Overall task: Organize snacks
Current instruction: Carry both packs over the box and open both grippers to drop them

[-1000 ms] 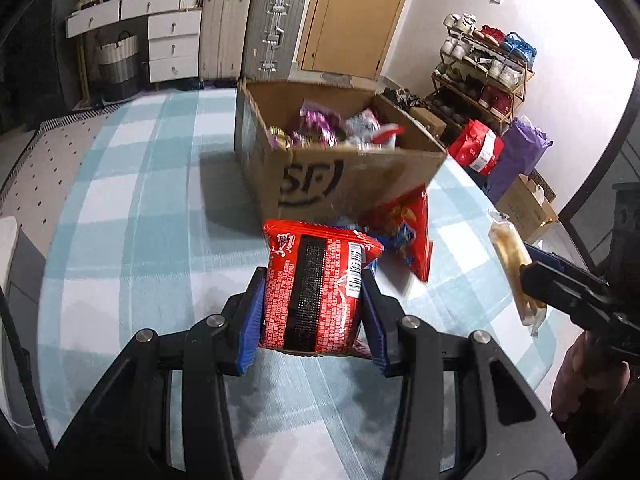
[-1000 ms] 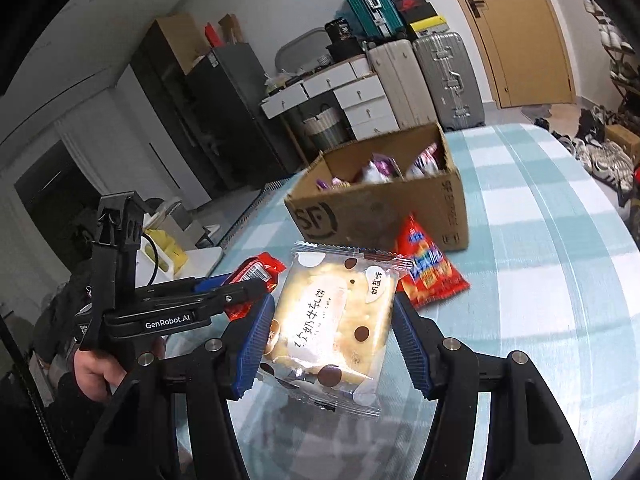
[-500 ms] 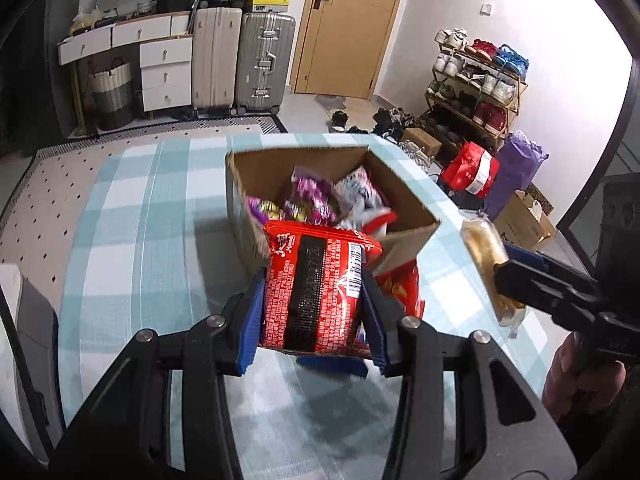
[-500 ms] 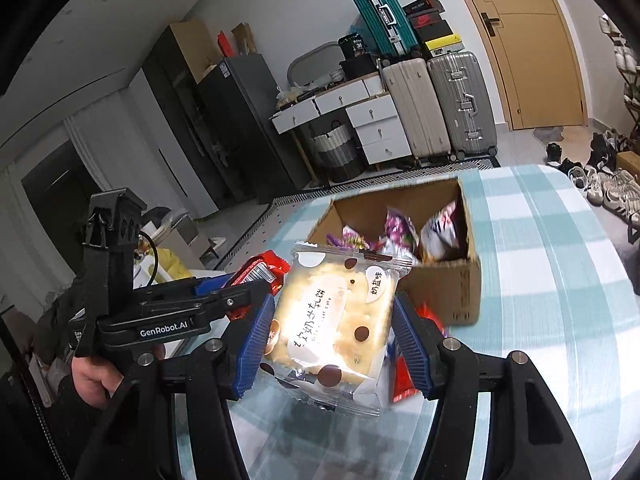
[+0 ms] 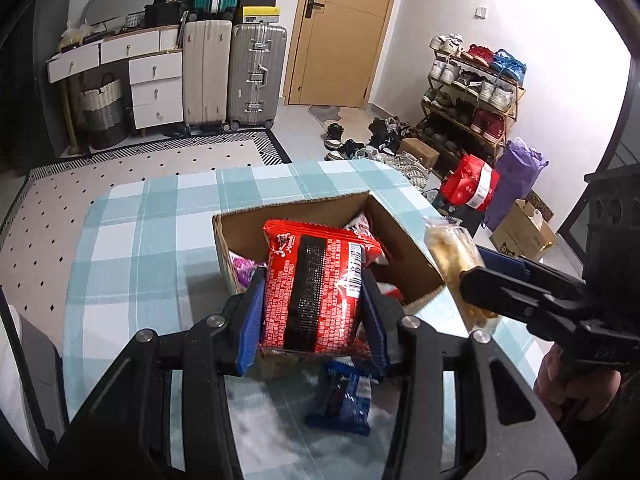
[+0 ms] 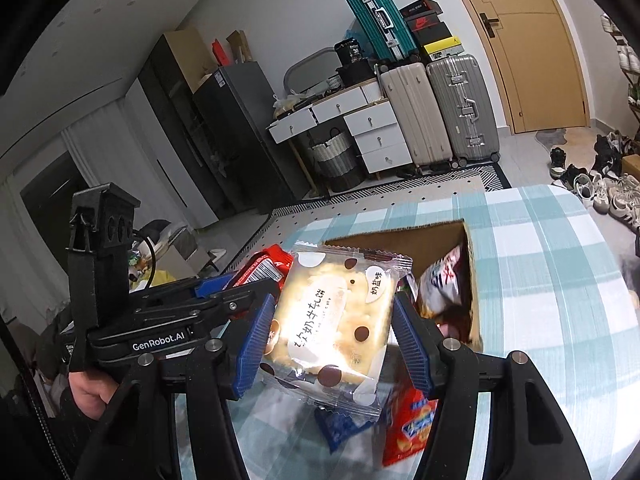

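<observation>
My left gripper [image 5: 312,312] is shut on a red snack pack [image 5: 316,288] with a black band, held above the near edge of the open cardboard box [image 5: 404,240]. My right gripper [image 6: 332,332] is shut on a clear pack of cream biscuits [image 6: 336,320], raised beside the box [image 6: 474,280]; that pack also shows at the right of the left wrist view [image 5: 452,260]. The box holds several snack bags [image 6: 440,280]. A blue pack [image 5: 344,400] and a red-orange pack [image 6: 408,424] lie on the table in front of the box.
The table has a light blue checked cloth [image 5: 152,240]. Beyond it are suitcases [image 5: 256,76], white drawers [image 5: 156,88], a door [image 5: 344,32] and a shoe rack [image 5: 472,92] with bags on the floor.
Both grippers have risen and moved forward toward the box, each still holding its pack. The box now appears lower and closer, with its inside in view.
</observation>
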Demonstrator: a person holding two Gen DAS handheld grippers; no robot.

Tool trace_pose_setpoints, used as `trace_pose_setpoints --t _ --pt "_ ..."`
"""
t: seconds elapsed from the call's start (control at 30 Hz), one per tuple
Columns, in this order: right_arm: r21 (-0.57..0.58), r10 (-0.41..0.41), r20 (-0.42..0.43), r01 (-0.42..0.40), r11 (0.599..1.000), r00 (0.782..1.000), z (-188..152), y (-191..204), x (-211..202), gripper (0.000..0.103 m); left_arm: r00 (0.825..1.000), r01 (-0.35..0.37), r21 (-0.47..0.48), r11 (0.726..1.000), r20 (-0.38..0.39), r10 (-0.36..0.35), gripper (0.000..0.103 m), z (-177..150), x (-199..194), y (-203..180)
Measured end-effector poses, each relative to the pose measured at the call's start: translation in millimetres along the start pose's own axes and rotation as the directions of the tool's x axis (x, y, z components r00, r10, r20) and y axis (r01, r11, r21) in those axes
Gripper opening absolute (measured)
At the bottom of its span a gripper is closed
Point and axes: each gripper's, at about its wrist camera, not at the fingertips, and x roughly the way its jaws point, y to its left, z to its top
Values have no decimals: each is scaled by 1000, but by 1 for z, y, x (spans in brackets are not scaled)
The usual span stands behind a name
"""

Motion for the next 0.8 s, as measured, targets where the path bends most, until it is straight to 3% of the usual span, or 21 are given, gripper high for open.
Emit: trace_pose_setpoints --t 0.33,0.73,0.77,0.8 --pt "-1 -23 -39 22 1000 999 25 -18 44 60 999 -2 -3 1000 -35 2 41 26 52 13" --pt "1 -38 -73 38 999 997 35 -41 87 61 996 0 -16 1000 -88 -2 41 30 108 25" --pt "-1 -37 -74 37 999 997 35 -43 89 61 996 1 -16 1000 -88 -2 42 30 110 26" --pt "-4 -32 -73 32 999 997 35 -44 91 61 996 1 -12 1000 -92 -2 51 31 113 26"
